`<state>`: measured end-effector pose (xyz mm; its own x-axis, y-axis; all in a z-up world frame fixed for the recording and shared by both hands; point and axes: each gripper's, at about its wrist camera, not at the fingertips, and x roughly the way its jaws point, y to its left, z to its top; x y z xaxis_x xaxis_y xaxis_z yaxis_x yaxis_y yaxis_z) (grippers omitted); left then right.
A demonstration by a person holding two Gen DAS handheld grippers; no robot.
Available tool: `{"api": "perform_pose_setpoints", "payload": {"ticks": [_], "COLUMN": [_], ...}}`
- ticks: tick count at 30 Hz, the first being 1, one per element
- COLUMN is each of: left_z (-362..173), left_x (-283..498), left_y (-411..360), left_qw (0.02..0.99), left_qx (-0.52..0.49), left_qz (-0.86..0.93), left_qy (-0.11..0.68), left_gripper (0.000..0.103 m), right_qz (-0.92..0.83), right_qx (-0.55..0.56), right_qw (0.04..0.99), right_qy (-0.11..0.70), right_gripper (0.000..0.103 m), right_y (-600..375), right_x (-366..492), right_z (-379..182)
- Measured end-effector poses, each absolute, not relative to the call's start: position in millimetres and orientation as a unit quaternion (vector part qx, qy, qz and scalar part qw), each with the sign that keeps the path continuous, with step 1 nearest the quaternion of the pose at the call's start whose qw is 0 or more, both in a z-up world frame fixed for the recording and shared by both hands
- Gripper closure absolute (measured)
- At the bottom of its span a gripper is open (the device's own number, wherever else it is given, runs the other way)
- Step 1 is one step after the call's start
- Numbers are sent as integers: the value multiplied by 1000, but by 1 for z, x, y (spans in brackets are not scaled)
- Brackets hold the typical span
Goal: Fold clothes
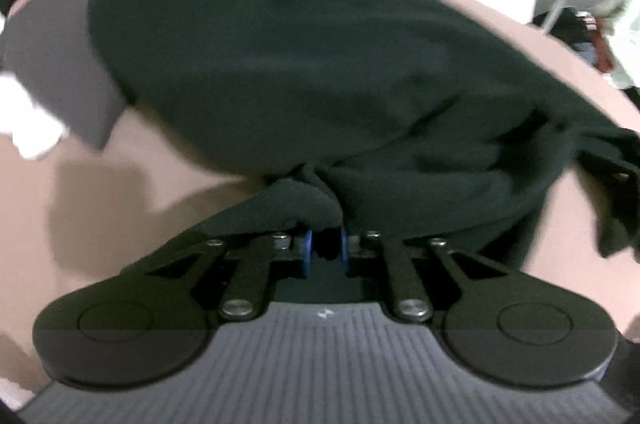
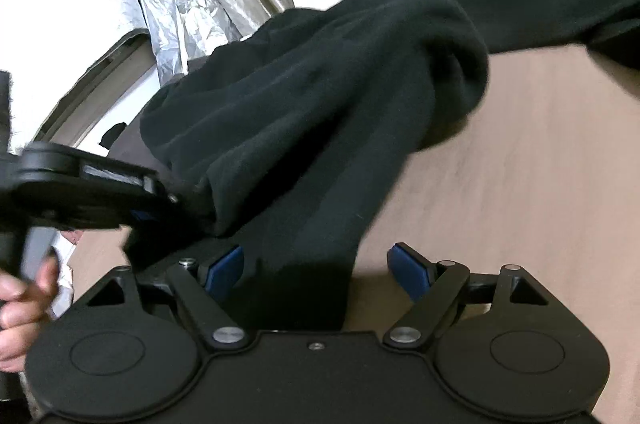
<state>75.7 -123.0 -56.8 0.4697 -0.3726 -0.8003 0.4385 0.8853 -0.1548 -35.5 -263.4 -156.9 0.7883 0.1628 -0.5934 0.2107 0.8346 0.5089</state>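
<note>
You had the left gripper (image 1: 326, 244) pinched on a near fold of the dark green fleece garment (image 1: 304, 64), apparently to lift it, while the right gripper (image 2: 318, 272) stood open astride another strip.

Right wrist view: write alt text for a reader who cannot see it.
The right gripper is open, its blue-padded fingers apart around a strip of a dark garment heaped on a tan surface. At left, the left gripper, held by a hand, is shut on a fold of the same garment.
</note>
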Motion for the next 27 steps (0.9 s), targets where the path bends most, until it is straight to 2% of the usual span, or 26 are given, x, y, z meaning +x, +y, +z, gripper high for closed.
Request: {"api": "perform_pose_setpoints", "payload": {"ticks": [5, 15, 20, 23, 25, 27], "left_z": [-6, 27, 43, 37, 21, 4], "left_x": [48, 24, 10, -1, -3, 1], "left_y": [-137, -199, -241, -280, -300, -308], "left_qw": [861, 794, 721, 719, 729, 729], "left_qx": [33, 12, -38, 10, 32, 41], "left_qz": [-325, -466, -551, -558, -542, -525], "left_qy": [389, 390, 417, 414, 418, 437], "left_gripper": [92, 92, 92, 91, 86, 66], "right_qz": [-63, -90, -118, -159, -180, -195], "right_qx": [280, 310, 317, 328, 336, 338], "right_qw": [904, 908, 909, 901, 894, 887], "right_qy": [318, 268, 241, 235, 238, 248], "right_gripper": [18, 18, 18, 18, 18, 18], "right_y": [-271, -297, -303, -310, -315, -317], "right_x": [-47, -90, -112, -114, -112, -110], "right_z": [-145, -109, -106, -112, -116, -121]}}
